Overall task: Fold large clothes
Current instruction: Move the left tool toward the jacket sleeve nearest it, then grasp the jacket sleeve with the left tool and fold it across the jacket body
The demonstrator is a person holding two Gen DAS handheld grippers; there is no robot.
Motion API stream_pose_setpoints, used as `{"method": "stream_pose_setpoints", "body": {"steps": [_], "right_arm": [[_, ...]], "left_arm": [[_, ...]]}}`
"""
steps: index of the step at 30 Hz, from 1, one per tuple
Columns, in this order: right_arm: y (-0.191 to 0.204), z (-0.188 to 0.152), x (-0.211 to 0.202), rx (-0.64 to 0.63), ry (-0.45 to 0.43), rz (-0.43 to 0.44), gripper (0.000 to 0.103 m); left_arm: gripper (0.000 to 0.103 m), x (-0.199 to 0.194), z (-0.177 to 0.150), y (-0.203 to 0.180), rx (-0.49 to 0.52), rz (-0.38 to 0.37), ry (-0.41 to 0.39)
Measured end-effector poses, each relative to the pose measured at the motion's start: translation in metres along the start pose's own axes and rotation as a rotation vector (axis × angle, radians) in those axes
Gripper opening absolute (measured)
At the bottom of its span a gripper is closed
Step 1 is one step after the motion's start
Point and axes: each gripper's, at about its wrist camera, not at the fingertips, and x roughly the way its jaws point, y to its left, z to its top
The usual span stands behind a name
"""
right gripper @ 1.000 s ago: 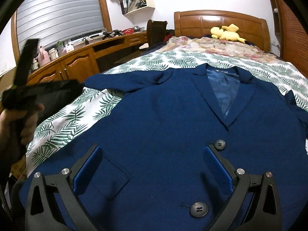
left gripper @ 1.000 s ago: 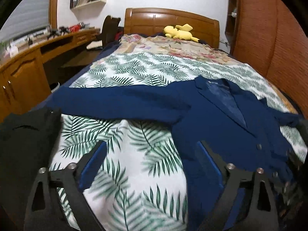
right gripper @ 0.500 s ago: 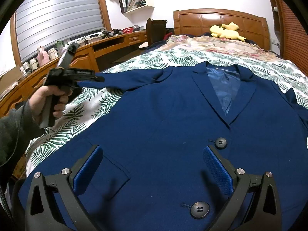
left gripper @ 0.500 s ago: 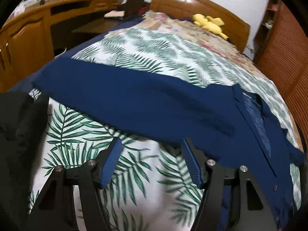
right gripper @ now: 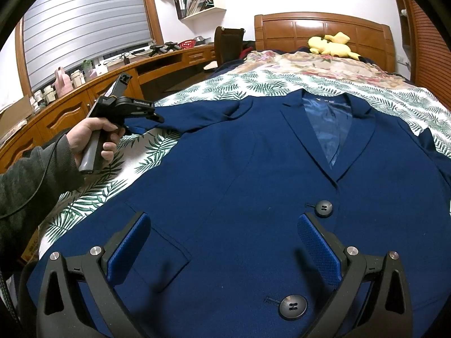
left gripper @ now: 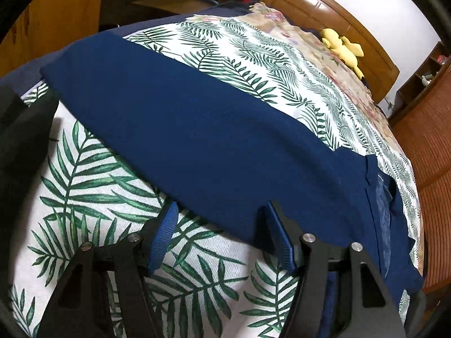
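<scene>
A navy blazer (right gripper: pixel 253 183) lies face up on a bed, its collar toward the headboard. One sleeve (left gripper: pixel 197 129) stretches out flat across the leaf-print bedspread (left gripper: pixel 84 197). My left gripper (left gripper: pixel 222 233) is low at that sleeve's near edge. Its jaws are closing, with the edge of the sleeve between them and the pads apart from the cloth. The right wrist view shows a hand (right gripper: pixel 93 138) holding the left gripper (right gripper: pixel 149 122) at the sleeve. My right gripper (right gripper: pixel 222 239) hovers open over the blazer's front, near two dark buttons (right gripper: pixel 323 208), with nothing in it.
A black garment (left gripper: pixel 19 129) lies at the bed's left edge. A yellow plush toy (right gripper: pixel 329 43) rests by the wooden headboard (right gripper: pixel 318 28). A curved wooden desk (right gripper: pixel 70 107) runs along the left wall, and a wooden wardrobe (left gripper: pixel 428 140) stands on the right.
My left gripper has dropped toward the outstretched sleeve and rolled, and its jaws have narrowed around the sleeve's edge. The right gripper has stayed still and open.
</scene>
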Motion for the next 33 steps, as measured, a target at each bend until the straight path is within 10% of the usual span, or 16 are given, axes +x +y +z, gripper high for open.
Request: {"method": "stream_pose_setpoints", "body": {"steps": [4,8,22,24,29,33], "right_arm": [[0.000,0.000,0.000,-0.002,0.000,-0.001,0.103],[0.001,-0.001,0.001,-0.005,-0.002,-0.004,0.103],[0.000,-0.004,-0.002,0.004,-0.018,-0.011,0.103],[0.000,-0.004,-0.001,0.004,-0.019,-0.012,0.103],[0.000,-0.004,-0.001,0.003,-0.016,-0.012,0.103],[0.000,-0.004,-0.001,0.000,-0.015,-0.012,0.103]], "left_arm": [[0.005,0.002,0.005,-0.009,0.028,0.009,0.023],[0.001,-0.015,0.003,-0.042,0.167,0.106,-0.027],[0.001,-0.130,-0.071,-0.182,0.573,-0.062,-0.144],[0.010,-0.127,-0.083,-0.185,0.626,-0.048,-0.133],[0.072,-0.137,-0.092,-0.180,0.651,-0.055,-0.154],[0.079,-0.147,-0.091,-0.161,0.624,-0.050,-0.197]]}}
